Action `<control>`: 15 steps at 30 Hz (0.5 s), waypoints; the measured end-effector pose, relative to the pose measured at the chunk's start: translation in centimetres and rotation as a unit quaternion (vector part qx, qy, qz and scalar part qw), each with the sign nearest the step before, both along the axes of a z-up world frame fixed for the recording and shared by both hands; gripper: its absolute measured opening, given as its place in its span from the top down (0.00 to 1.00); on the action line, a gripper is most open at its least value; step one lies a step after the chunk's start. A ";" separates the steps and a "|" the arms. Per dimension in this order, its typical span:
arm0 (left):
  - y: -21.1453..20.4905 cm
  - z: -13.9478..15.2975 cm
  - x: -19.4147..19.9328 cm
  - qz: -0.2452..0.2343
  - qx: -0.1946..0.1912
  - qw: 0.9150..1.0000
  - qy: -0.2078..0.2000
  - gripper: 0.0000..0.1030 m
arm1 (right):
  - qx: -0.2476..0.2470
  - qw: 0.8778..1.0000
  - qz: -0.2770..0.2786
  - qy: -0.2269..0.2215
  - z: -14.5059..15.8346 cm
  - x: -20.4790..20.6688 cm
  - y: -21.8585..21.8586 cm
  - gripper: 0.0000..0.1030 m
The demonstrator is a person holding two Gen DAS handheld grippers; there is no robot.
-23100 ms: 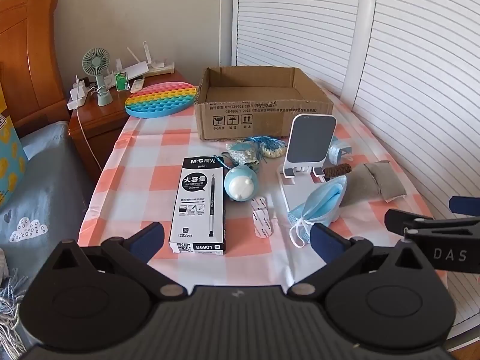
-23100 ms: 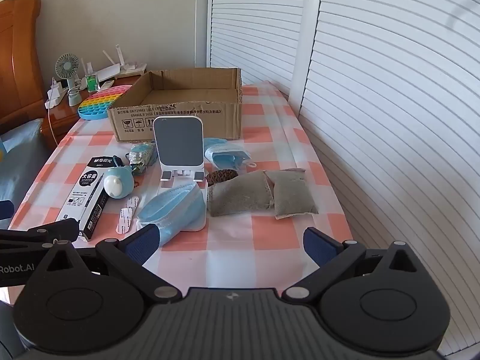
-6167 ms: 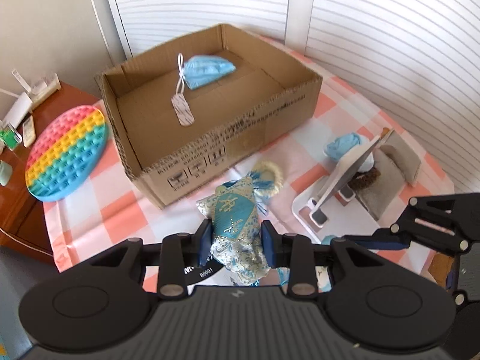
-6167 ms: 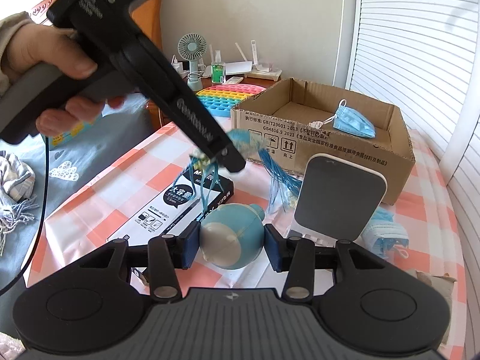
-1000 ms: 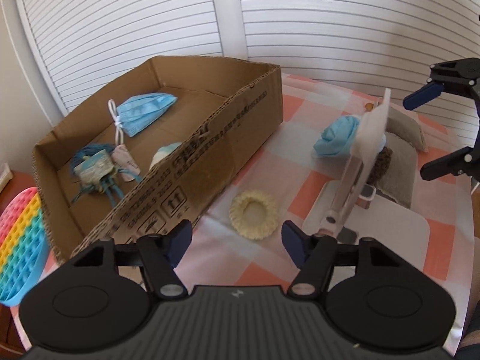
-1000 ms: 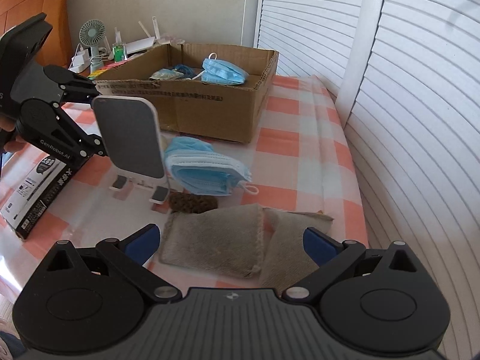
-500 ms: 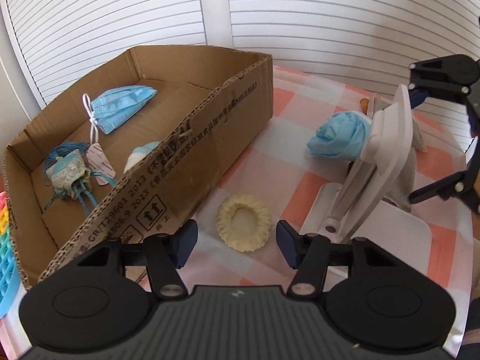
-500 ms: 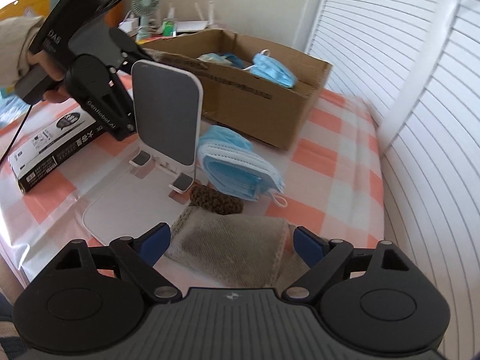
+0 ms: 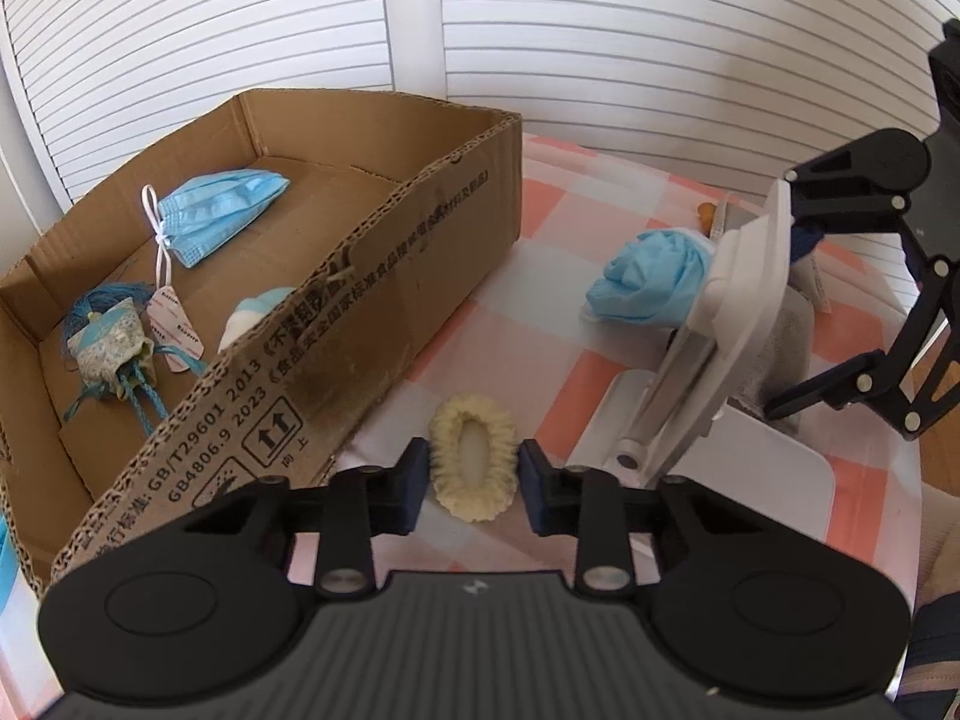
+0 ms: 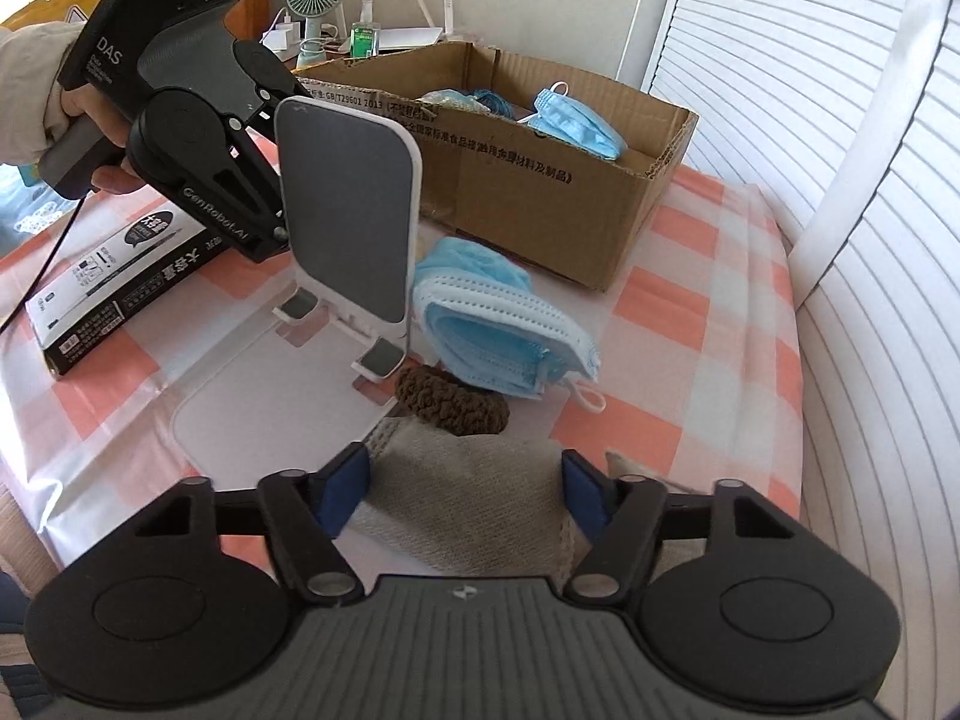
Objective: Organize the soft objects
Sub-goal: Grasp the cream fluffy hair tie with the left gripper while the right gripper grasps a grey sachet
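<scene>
The cream scrunchie (image 9: 474, 463) is lying on the checked table (image 9: 540, 324) just beside the cardboard box (image 9: 384, 324), squeezed narrow between the left gripper's (image 9: 474, 471) fingers, which have just been closing and are now gripping it. The box is holding a blue mask (image 9: 225, 204), a tasselled sachet (image 9: 111, 354) and a pale blue toy (image 9: 255, 315), with bare floor open at its far corner. Beside the white phone stand (image 10: 351, 228), the right gripper's (image 10: 465, 489) fingers have also been closing, straddling the grey pouch (image 10: 462, 498), though whether they are pressing it is unclear
</scene>
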State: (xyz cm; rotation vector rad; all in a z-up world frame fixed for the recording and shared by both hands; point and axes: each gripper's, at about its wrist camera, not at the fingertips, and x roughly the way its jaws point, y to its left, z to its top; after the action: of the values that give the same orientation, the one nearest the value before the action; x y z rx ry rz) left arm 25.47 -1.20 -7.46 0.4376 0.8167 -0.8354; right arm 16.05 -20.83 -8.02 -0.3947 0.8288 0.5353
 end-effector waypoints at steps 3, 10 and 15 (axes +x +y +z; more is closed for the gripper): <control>0.5 0.2 -0.2 0.009 -0.004 1.000 0.002 0.74 | -0.002 1.000 -0.003 -0.002 0.2 -0.5 0.0 0.38; 1.9 0.8 -1.2 0.027 -0.005 1.000 0.012 0.73 | 0.008 1.000 -0.015 0.014 0.6 -1.4 -0.6 0.40; 2.0 0.5 -1.6 0.026 0.009 1.000 0.005 0.66 | -0.002 1.000 -0.001 0.021 0.8 -2.3 -0.4 0.29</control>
State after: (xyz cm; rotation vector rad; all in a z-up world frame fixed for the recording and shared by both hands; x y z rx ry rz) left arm 23.88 0.76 -6.99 0.4272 0.8419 -0.7838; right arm 13.78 -21.27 -7.25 -0.3885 0.8703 0.5414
